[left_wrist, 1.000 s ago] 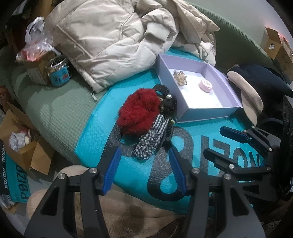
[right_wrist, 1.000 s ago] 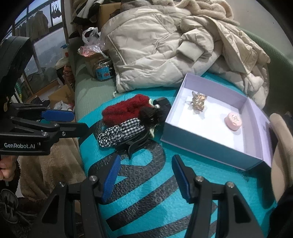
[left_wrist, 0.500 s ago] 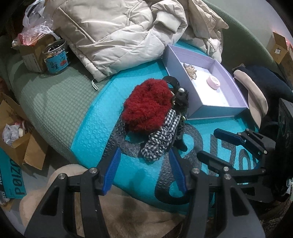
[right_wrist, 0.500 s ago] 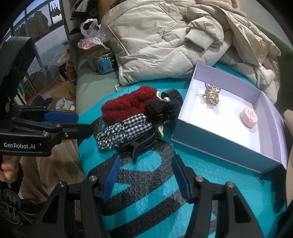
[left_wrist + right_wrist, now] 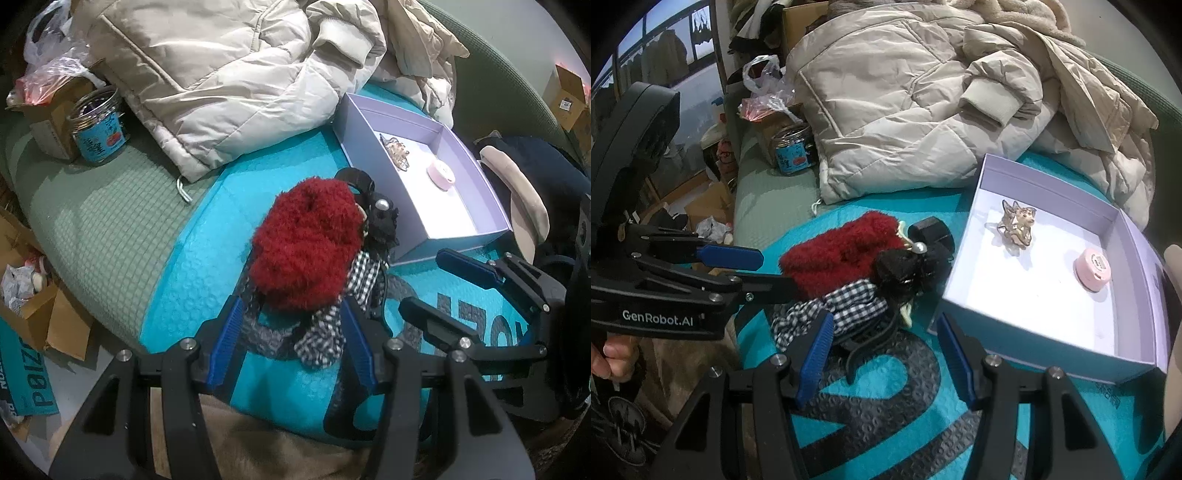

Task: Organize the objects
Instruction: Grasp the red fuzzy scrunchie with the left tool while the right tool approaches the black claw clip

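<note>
left wrist | red scrunchie (image 5: 306,243): fluffy, rumpled | checked scrunchie (image 5: 332,325): black-white

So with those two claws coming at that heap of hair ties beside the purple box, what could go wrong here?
The red fluffy scrunchie, checked scrunchie and black claw clip lie tangled, so the open left gripper might drag several up at once. The right gripper is heading for the same heap, so the two could bump. The purple box sits right beside it; a nudge might shift it and jostle the gold clip inside.
</note>
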Available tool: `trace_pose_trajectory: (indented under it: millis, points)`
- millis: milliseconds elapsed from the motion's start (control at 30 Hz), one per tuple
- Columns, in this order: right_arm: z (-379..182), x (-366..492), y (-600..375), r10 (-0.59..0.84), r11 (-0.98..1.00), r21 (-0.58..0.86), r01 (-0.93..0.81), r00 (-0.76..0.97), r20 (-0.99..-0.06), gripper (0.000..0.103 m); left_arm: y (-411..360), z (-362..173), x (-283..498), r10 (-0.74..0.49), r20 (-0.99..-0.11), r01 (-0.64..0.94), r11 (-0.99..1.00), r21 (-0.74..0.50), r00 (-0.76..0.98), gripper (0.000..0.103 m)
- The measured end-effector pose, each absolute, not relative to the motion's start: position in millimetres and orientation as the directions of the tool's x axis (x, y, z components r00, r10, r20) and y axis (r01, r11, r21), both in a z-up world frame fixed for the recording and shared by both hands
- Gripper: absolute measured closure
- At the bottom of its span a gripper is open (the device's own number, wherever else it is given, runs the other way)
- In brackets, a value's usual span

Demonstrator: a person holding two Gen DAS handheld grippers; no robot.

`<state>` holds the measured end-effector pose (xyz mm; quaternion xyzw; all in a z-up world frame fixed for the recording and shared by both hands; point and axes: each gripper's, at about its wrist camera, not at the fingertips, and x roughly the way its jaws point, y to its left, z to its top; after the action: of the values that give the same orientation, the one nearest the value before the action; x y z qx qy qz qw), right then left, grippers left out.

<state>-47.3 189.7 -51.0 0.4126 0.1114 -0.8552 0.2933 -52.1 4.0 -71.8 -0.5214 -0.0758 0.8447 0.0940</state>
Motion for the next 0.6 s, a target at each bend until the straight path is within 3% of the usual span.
trace_pose_trajectory:
  millis: [200, 267, 567, 600]
  points:
    - [-49, -56, 186, -0.423, -0.798, 0.049, 0.6, -0.502, -0.754, 0.046, 4, -71, -69, 0.253, -0.863, -0.102, -0.967, -0.232, -0.436, 0.05]
    - [-47, -56, 182, -0.429, -0.788, 0.038, 0.614, -0.504, -0.75, 0.053, 5, -71, -73, 0.256, -0.863, -0.105, -0.967, -0.233, -0.435, 0.05]
    - [-60, -52, 177, -0.422, -0.768, 0.046, 0.639, -0.452, -0.786, 0.053, 15, -92, -100, 0.266, -0.885, -0.141, -0.963, -0.229, -0.383, 0.05]
    - [-62, -52, 178, -0.419, -0.771, 0.05, 0.635, -0.446, -0.791, 0.053, 15, -95, -102, 0.274, -0.885, -0.141, -0.961, -0.237, -0.378, 0.054]
